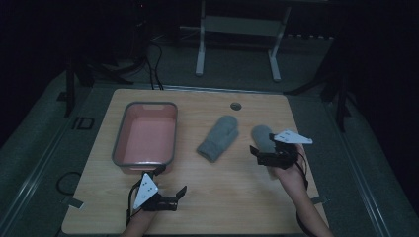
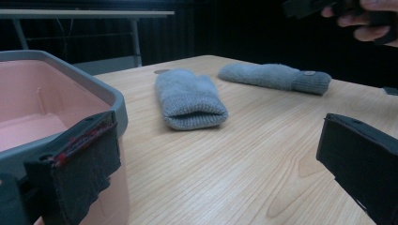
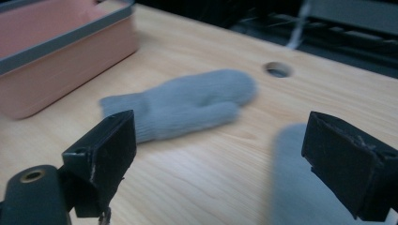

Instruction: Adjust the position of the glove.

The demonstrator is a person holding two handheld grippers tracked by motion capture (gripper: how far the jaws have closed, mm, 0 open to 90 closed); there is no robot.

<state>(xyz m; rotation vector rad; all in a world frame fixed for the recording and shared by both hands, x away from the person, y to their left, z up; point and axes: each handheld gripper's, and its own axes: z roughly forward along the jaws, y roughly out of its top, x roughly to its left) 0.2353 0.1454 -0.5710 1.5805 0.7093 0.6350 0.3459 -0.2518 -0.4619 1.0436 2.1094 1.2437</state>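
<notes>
Right hand-held gripper (image 1: 261,153), jaws wide and empty, hovers at the nearer grey mitten (image 1: 262,137), whose long axis runs toward 11 o'clock on the surface (image 1: 217,197).

Two grey mittens (image 1: 219,138) (image 1: 263,138); pink, grey-rimmed tub (image 1: 145,136).

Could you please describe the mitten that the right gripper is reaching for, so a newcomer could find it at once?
On the wooden table, right of the pink bin, lie two grey mittens. The wanted mitten is the right-hand one, partly under the open right gripper; the other mitten lies apart, mid-table.
</notes>
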